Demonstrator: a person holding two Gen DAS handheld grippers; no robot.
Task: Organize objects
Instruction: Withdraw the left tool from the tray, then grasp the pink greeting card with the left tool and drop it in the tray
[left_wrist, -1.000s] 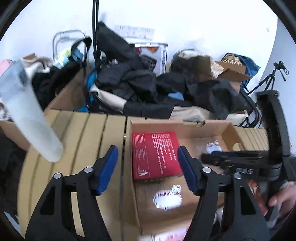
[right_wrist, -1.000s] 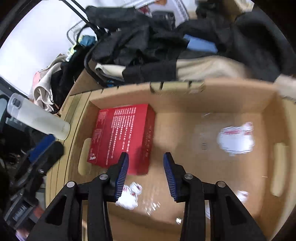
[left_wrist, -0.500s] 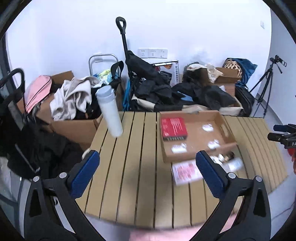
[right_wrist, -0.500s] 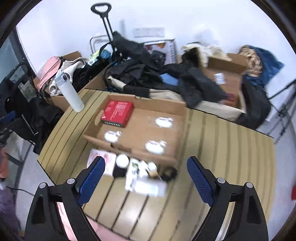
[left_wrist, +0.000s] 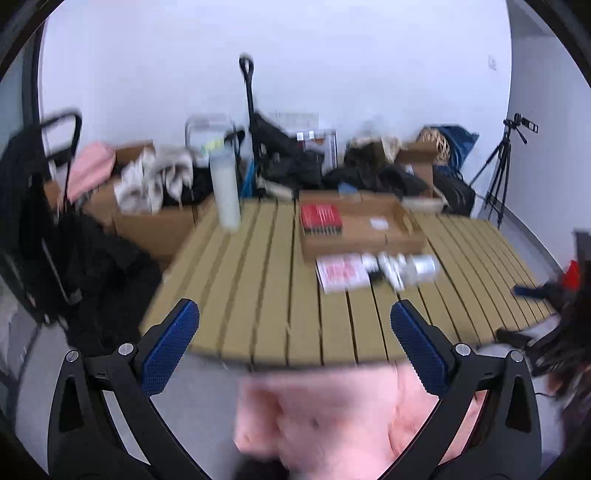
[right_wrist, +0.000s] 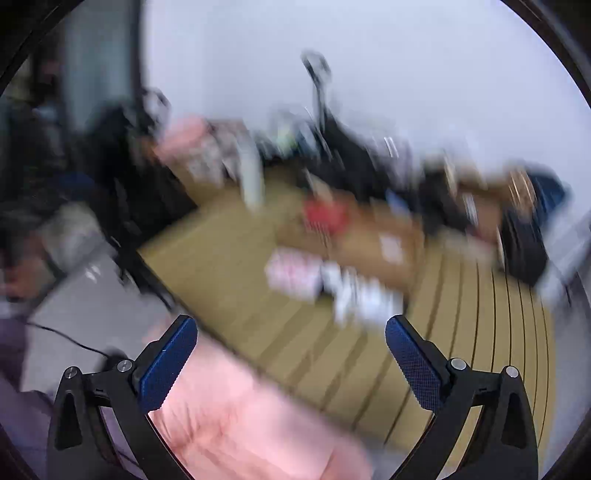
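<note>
Far ahead on the slatted wooden table (left_wrist: 258, 295) stands a shallow cardboard box (left_wrist: 369, 236) with a red box (left_wrist: 320, 218) lying in its left end. A white-and-pink pack (left_wrist: 341, 273) and several small bottles (left_wrist: 402, 267) lie in front of it. My left gripper (left_wrist: 293, 310) hangs open and empty over the table's near edge. The right wrist view is badly blurred. My right gripper (right_wrist: 291, 323) has its jaws opening wide with nothing between them, well back from the red box (right_wrist: 325, 216) and the pack (right_wrist: 293, 275).
A tall white bottle (left_wrist: 226, 192) stands at the table's far left. Behind the table are heaps of dark clothes (left_wrist: 295, 166), cardboard boxes and a cart handle (left_wrist: 246, 85). A tripod (left_wrist: 502, 173) stands at the right, and the person's pink clothing (left_wrist: 332, 413) fills the foreground.
Both grippers have pulled back and up from the cardboard box, so the whole table now shows. Their jaws have spread wide. The red box stays in the box.
</note>
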